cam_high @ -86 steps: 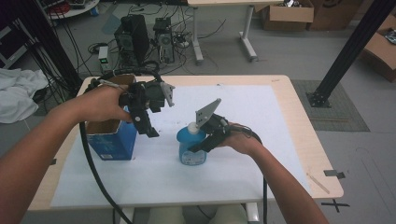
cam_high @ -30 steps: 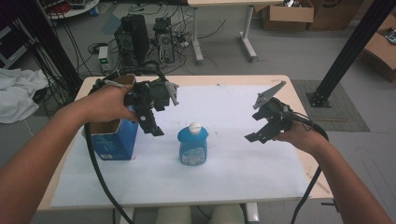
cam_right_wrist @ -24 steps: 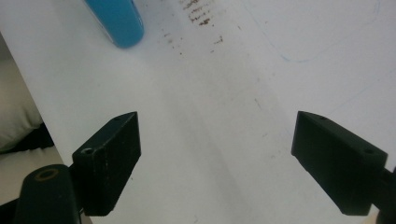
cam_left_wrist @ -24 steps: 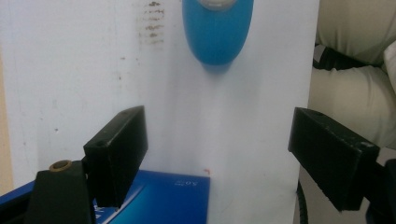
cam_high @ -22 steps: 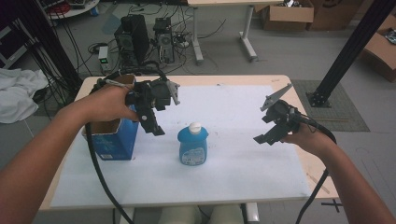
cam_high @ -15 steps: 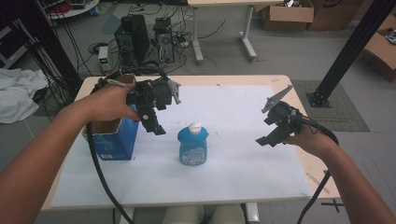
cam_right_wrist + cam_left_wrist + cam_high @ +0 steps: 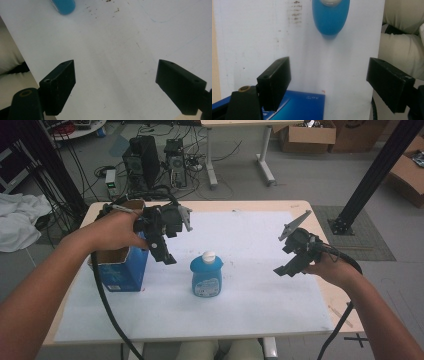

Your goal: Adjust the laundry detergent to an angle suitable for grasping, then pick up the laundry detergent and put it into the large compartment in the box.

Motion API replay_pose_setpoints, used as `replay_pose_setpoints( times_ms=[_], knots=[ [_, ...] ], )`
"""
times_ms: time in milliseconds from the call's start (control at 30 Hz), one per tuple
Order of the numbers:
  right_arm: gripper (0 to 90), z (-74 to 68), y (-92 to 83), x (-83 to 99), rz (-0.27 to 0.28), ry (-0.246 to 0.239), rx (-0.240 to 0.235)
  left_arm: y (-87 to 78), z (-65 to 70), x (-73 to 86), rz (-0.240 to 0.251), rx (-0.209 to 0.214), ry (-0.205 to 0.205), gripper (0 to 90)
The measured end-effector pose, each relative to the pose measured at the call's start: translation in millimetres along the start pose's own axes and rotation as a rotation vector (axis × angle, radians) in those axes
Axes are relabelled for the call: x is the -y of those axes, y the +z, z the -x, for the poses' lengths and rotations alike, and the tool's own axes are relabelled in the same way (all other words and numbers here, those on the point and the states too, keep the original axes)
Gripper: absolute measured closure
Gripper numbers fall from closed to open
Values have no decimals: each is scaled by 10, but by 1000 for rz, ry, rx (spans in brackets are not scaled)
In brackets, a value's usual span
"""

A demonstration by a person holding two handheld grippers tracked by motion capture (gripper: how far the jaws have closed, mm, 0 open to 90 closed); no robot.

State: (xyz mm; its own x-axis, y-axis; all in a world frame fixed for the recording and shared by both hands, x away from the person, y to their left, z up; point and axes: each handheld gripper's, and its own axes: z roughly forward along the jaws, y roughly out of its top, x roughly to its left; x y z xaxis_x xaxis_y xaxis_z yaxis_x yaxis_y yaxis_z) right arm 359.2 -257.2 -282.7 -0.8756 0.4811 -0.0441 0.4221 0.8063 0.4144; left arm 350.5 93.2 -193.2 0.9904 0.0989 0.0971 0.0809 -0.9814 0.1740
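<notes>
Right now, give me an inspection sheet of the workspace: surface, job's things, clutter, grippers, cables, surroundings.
Surface: wooden table under a white sheet; small brown specks show on the sheet in both gripper views.
Job's things: blue dish soap bottle with a white cap, upright mid-sheet, touched by neither gripper; open blue cardboard box at the sheet's left edge.
Clutter: nothing seen.
Grippers: left gripper above the box, jaws wide apart and empty; right gripper off the bottle's right over bare sheet, jaws wide apart and empty.
Cables: black cable trailing from the left gripper off the near edge; another from the right.
Surroundings: computer towers and loose wires on the floor, cardboard boxes, a white cloth at left.
</notes>
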Motion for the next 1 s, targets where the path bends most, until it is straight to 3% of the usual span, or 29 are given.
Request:
replay_pose_setpoints(
  times_ms=[1000],
  knots=[
    [162, -24, 8, -43, 12, -17, -8, -80, 3, -29, 21, -11, -27, 196]
  ],
)
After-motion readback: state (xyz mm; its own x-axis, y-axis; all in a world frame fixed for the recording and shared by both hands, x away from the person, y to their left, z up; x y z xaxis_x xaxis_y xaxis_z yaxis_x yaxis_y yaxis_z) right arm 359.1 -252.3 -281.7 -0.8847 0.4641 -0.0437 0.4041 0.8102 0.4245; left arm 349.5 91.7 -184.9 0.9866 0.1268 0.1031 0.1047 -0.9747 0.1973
